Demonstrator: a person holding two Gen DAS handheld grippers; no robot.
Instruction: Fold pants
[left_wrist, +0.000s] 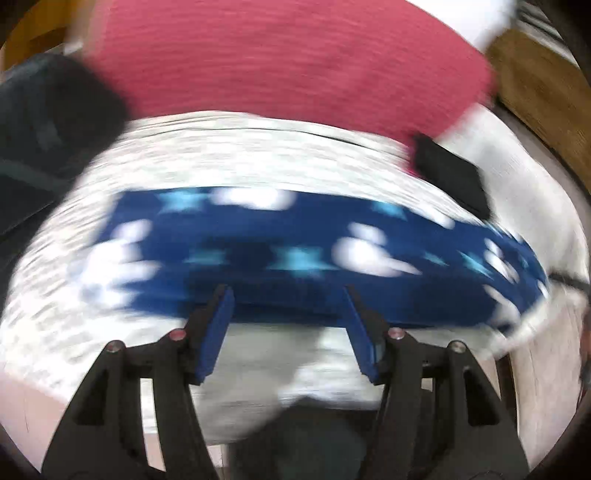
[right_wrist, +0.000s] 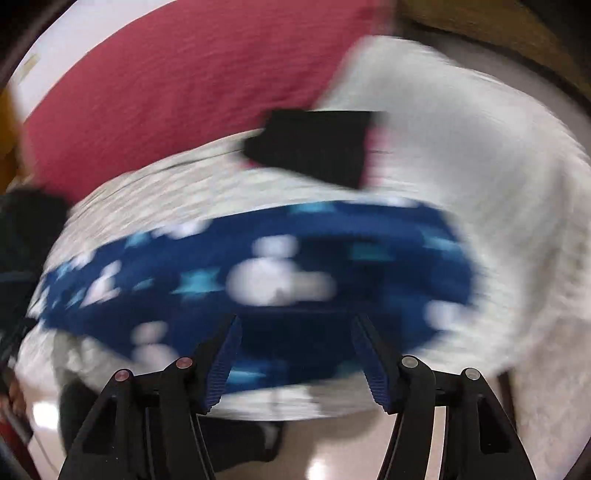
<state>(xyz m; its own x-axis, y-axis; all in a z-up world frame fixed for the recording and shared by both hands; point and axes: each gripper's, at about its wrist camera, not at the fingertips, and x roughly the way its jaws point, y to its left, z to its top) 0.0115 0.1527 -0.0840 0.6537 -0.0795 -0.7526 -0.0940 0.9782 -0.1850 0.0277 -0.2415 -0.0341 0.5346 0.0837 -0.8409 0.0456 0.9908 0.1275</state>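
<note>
Both views are smeared by motion blur, so we read only the broad layout. The dark blue fleece pants with white shapes and light blue stars (left_wrist: 295, 243) lie as a long narrow band on the white and grey patterned bed cover (left_wrist: 229, 158), straight ahead of both pairs of tongs. Their long axis runs left to right across both views, square to the way the tongs point.

Our left tongs (left_wrist: 288, 295) are released, with nothing between the blue pads, and their tips sit at the near long edge of the band, roughly at its middle. Our right tongs (right_wrist: 295, 325) are also released and empty; their tips overlap the near edge towards the band's right end (right_wrist: 454, 266). Whether either pair touches the cloth we cannot tell. We judge both about equally near, each on its own stretch of the same edge.

Beyond the pants lies a broad red textured blanket (left_wrist: 280, 59), and a flat black rectangular object (right_wrist: 314, 147) rests near the far right of the band. The bed cover between pants and blanket looks like bare room for folding the near edge away from us.
</note>
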